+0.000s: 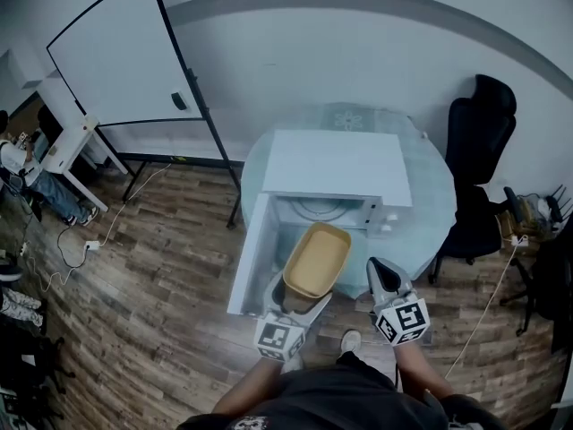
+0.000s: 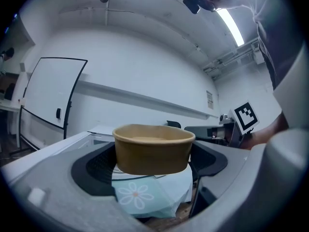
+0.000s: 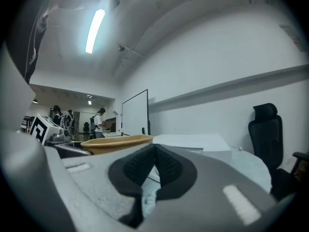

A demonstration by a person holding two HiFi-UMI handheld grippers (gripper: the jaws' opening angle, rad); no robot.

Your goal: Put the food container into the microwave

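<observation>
Head view: white microwave (image 1: 336,167) on a round table (image 1: 434,195), door (image 1: 249,253) swung open toward 9 o'clock.
Container (image 1: 316,260): tan, open-topped, held in the air at 6 o'clock of the microwave, right before its open front.
Left gripper (image 1: 295,305): pinching the container from its 6 o'clock end, one pad against each side.
Right gripper (image 1: 383,276): pressed together on nothing, just beside the container at its 3 o'clock, apart from it.
Whiteboard (image 1: 116,52): at 10 o'clock of the table.
Chair (image 1: 479,124): black, at 3 o'clock of the table.
</observation>
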